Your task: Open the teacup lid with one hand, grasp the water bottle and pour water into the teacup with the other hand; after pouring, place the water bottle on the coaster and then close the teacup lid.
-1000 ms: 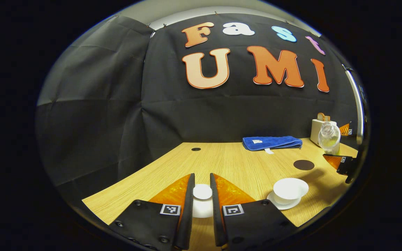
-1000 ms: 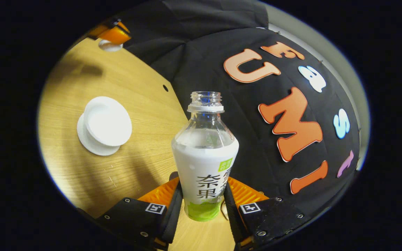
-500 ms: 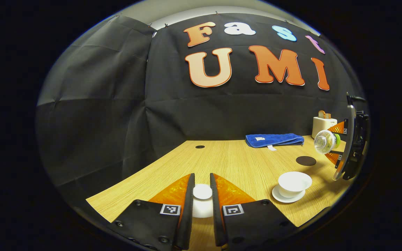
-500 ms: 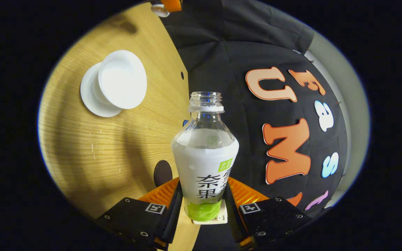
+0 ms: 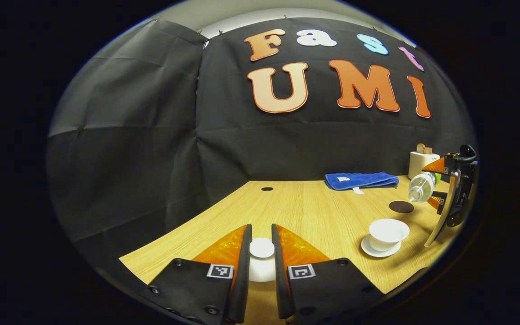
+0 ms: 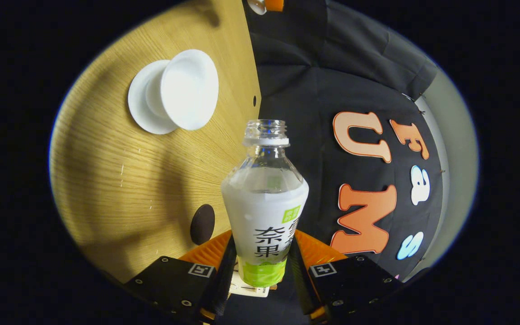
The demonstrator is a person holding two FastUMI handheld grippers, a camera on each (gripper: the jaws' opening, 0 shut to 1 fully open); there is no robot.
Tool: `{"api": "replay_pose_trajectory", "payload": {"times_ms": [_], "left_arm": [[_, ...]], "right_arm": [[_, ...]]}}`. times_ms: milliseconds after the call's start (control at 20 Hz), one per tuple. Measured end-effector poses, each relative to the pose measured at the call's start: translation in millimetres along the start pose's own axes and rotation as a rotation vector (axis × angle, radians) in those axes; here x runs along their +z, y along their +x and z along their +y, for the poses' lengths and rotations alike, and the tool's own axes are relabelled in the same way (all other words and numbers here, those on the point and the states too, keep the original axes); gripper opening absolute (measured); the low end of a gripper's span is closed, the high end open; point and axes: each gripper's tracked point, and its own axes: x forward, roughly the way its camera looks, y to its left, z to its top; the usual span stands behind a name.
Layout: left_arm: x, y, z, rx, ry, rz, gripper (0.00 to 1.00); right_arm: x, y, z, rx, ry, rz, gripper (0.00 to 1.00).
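Lid lifted, bottle tipped sideways near the open teacup.
Left gripper [image 5: 261, 253] at 6 o'clock of left gripper view is clamped on the white teacup lid [image 5: 261, 248], held above the wooden table [image 5: 305, 212]. Toward 4 o'clock: lidless white teacup [image 5: 388, 232] on its saucer [image 5: 372, 252], dark round coaster [image 5: 401, 206] behind it. At 3 o'clock, right gripper [image 5: 440, 187] holds the capless water bottle [image 5: 421, 187] tilted roughly horizontal, mouth toward the teacup but apart from it. Right gripper view: both fingers [image 6: 224, 264] press the bottle's label; teacup at 11 o'clock.
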Motion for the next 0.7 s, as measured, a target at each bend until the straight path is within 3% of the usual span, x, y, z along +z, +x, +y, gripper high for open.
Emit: {"api": "replay_pose_trajectory", "payload": {"times_ms": [250,700], "left_arm": [[-3,0,13,0.026,-0.005,0.006,0.29],[-5,-1,19,0.031,-0.010,0.002,0.30]], "right_arm": [[4,6,-28,-0.093,-0.121,-0.034,0.63],[4,10,-58,-0.195,-0.218,-0.052,0.63]]}}
